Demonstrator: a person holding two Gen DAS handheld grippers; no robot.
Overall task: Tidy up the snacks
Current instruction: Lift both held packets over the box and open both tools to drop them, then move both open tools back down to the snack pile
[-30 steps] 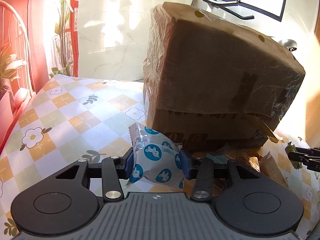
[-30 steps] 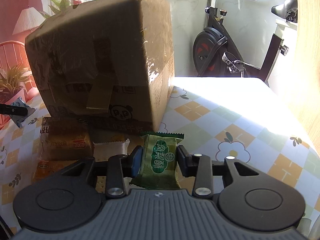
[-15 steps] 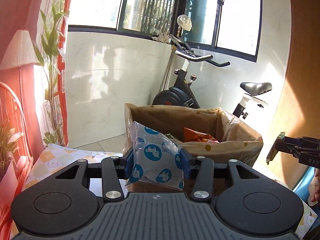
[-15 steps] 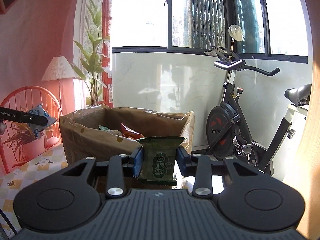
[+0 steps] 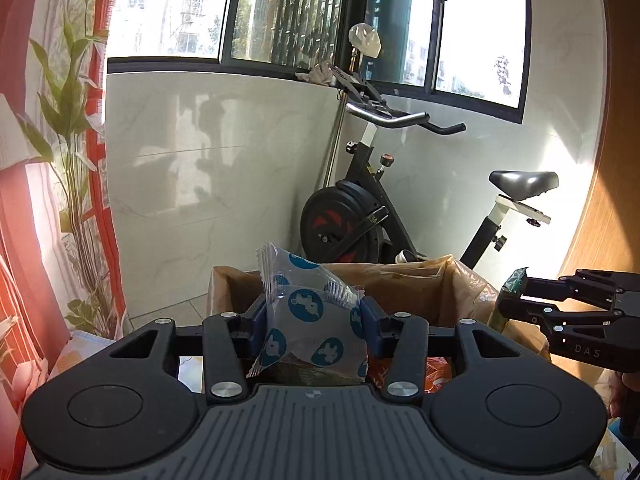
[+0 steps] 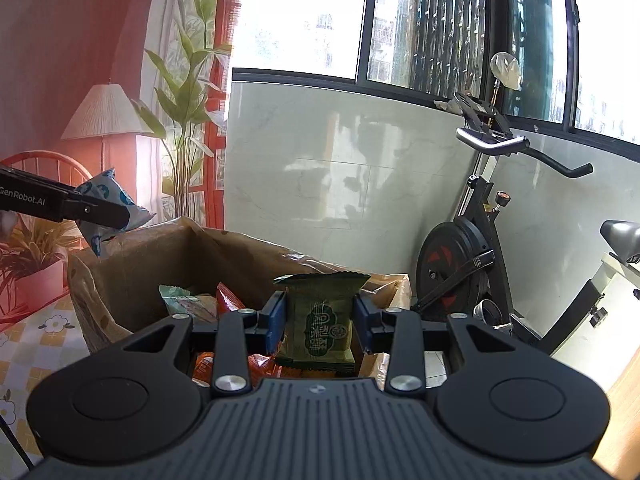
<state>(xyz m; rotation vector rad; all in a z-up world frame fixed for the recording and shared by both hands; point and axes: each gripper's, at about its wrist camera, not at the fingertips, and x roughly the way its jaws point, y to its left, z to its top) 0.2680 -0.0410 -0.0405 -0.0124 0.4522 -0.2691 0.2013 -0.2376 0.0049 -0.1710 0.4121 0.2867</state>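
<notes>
Left hand-held gripper (image 5: 312, 322) is clamped on a clear packet with blue dots (image 5: 310, 316), held above the near-left rim of the open cardboard box (image 6: 132, 264). Right hand-held gripper (image 6: 320, 322) pinches a green snack packet (image 6: 320, 320) (upright, label facing the camera) over the box's right side. Inside the box lie orange packets (image 6: 228, 300) and a pale green one (image 6: 180, 296). An exercise bike (image 6: 472, 264) stands behind the box.

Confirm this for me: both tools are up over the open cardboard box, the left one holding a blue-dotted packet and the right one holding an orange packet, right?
Not quite. The right tool holds a green packet, not an orange one, as the right wrist view shows. The rest stands: both are over the open cardboard box, and the left tool holds the blue-dotted packet.
</notes>
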